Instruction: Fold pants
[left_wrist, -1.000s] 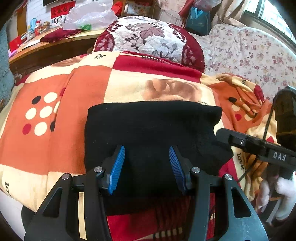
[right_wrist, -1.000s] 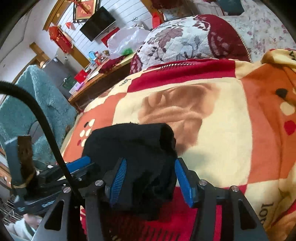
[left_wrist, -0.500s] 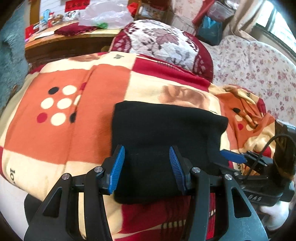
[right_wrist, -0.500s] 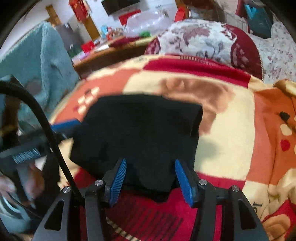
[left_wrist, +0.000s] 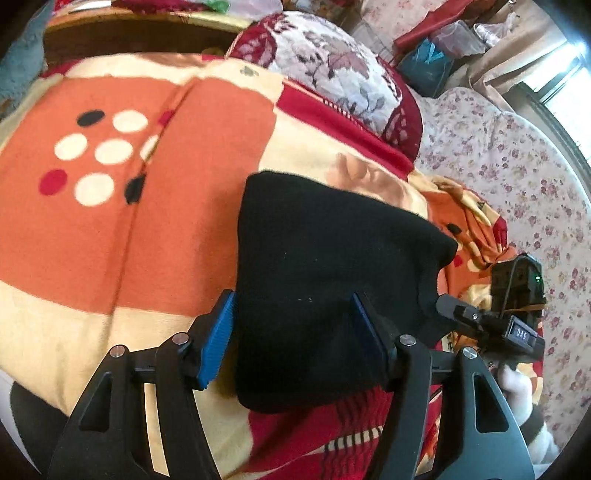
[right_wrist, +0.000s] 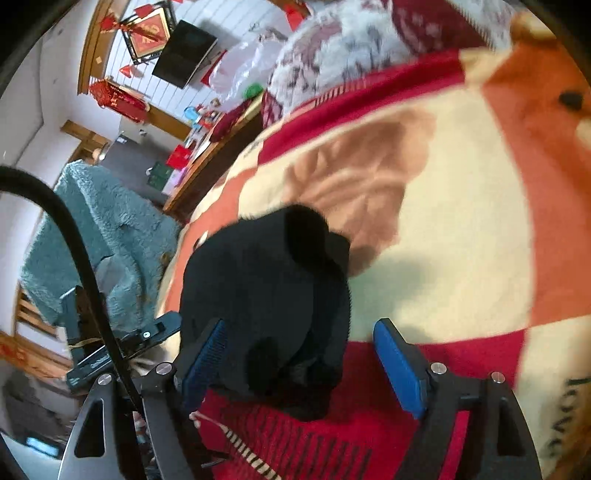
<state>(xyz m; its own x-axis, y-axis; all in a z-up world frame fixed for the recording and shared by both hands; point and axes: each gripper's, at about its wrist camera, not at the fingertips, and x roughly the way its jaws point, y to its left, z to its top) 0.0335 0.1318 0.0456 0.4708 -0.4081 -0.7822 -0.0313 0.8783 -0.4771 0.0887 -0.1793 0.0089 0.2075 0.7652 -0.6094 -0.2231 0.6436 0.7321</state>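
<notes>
Left wrist view showed my left gripper (left_wrist: 291, 339) with its jaws opening, the near edge of the black pants (left_wrist: 332, 266) between the blue pads (left_wrist: 218, 343) but no longer pinched. My right gripper (right_wrist: 306, 362) was likewise opening, jaws wide, the bundle's corner lying loose between them. The pants lay folded into a compact black block on the patterned blanket (left_wrist: 129, 229), near the edge closest to me. I judged the fabric soft, light and limp, thick where layered; it would sag from a single pinch, so I would take it at the two near corners through all layers. The blanket was soft underneath and could snag a low jaw. A quilted pillow (left_wrist: 332, 66) and floral sheet (left_wrist: 517, 166) lay well beyond, obstructing nothing.
</notes>
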